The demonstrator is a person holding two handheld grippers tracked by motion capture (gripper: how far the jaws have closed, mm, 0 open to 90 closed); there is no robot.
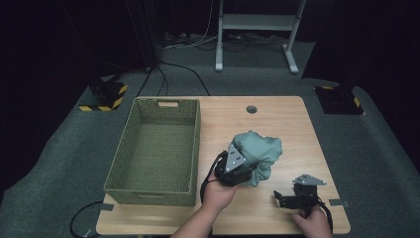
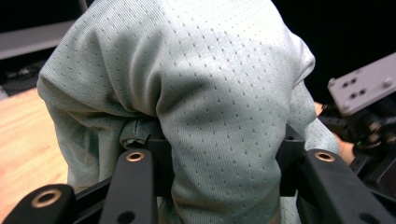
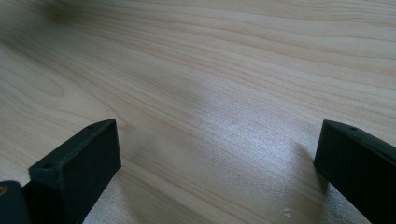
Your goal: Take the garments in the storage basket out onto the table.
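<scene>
A pale green perforated cloth (image 1: 261, 148) is bunched in a heap near the middle of the wooden table (image 1: 282, 119). My left gripper (image 1: 246, 167) comes at it from the near side and is shut on a thick fold of it. In the left gripper view the cloth (image 2: 210, 84) bulges up between the two black jaws, and my left gripper (image 2: 224, 163) pinches it from both sides. My right gripper (image 1: 283, 198) rests by the table's near right edge with its jaws apart. In its own view my right gripper (image 3: 217, 154) stands open over bare wood.
An empty green woven basket (image 1: 197, 144) takes up the table's left side, close to the left hand. A round cable hole (image 1: 251, 109) sits near the far edge. A white stand (image 1: 257, 22) and striped floor bases (image 1: 105, 96) lie beyond the table.
</scene>
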